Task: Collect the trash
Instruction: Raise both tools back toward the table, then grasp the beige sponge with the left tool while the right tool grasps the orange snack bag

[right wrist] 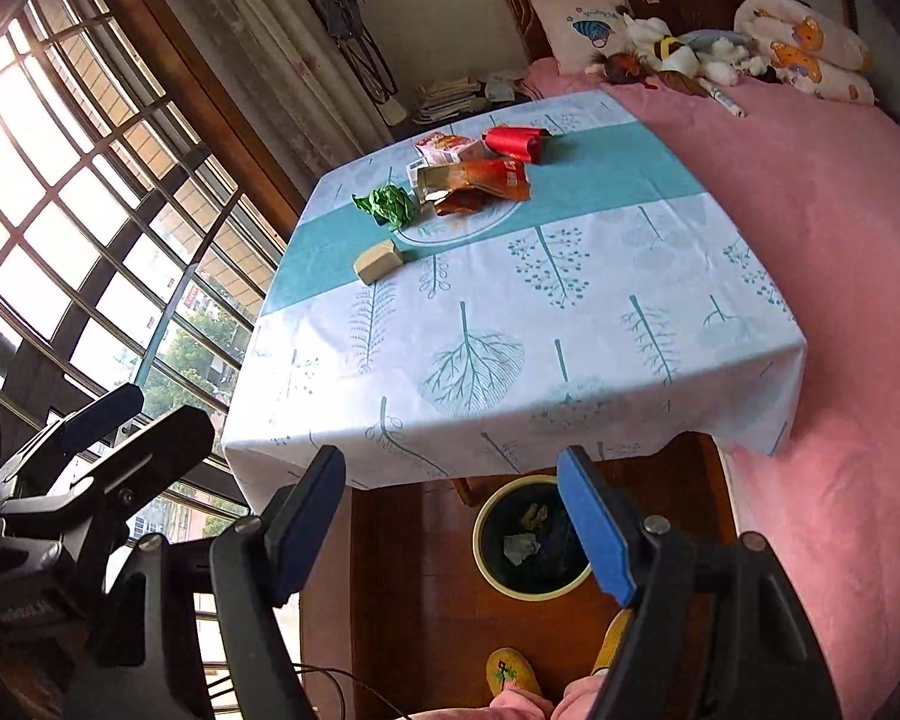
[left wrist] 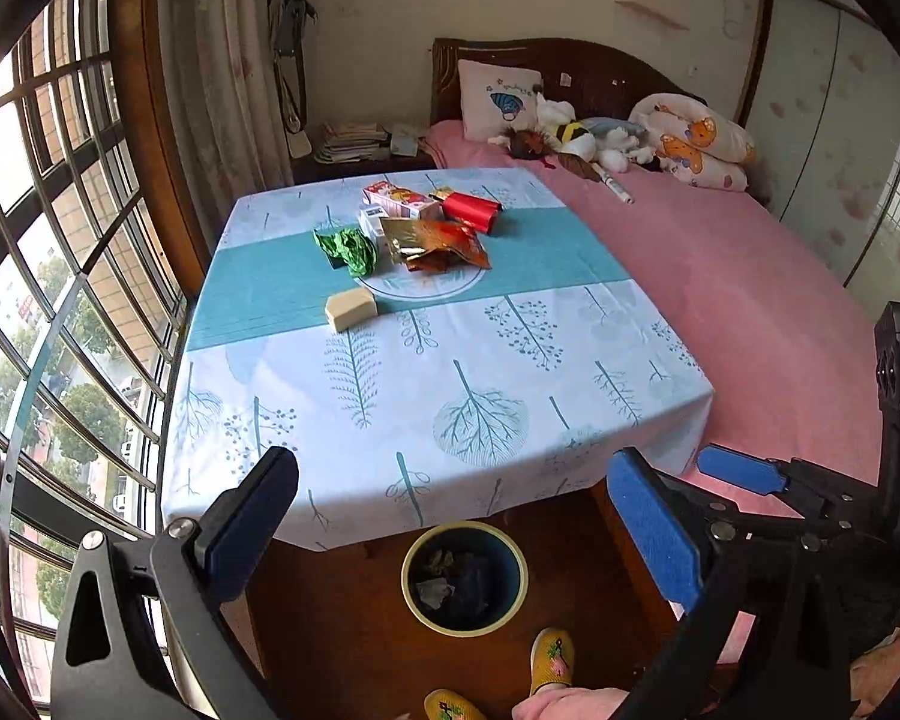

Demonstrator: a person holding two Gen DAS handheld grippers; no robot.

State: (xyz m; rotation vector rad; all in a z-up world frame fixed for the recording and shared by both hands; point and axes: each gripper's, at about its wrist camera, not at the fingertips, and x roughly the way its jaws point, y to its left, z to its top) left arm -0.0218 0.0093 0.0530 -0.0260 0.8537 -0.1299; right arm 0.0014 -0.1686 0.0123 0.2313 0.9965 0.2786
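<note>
Trash lies in a heap at the far middle of the table (left wrist: 510, 372): a crumpled green wrapper (left wrist: 348, 249), an orange and gold snack bag (left wrist: 438, 243), a red wrapper (left wrist: 471, 210), a pink and white carton (left wrist: 399, 201) and a beige block (left wrist: 349, 307). On the floor under the table's near edge stands a round bin (left wrist: 462, 630) with scraps inside. My left gripper (left wrist: 450, 510) hangs open and empty above the bin. My right gripper (right wrist: 450, 516) is open and empty too, beside the left one. The right wrist view shows the green wrapper (right wrist: 390, 204), snack bag (right wrist: 480, 177) and bin (right wrist: 534, 594).
A bed with a pink cover (left wrist: 720, 276) runs along the table's right side, with pillows and plush toys (left wrist: 576, 135) at its head. A barred window (left wrist: 60, 240) fills the left. A person's yellow slippers (left wrist: 552, 657) stand on the wooden floor by the bin.
</note>
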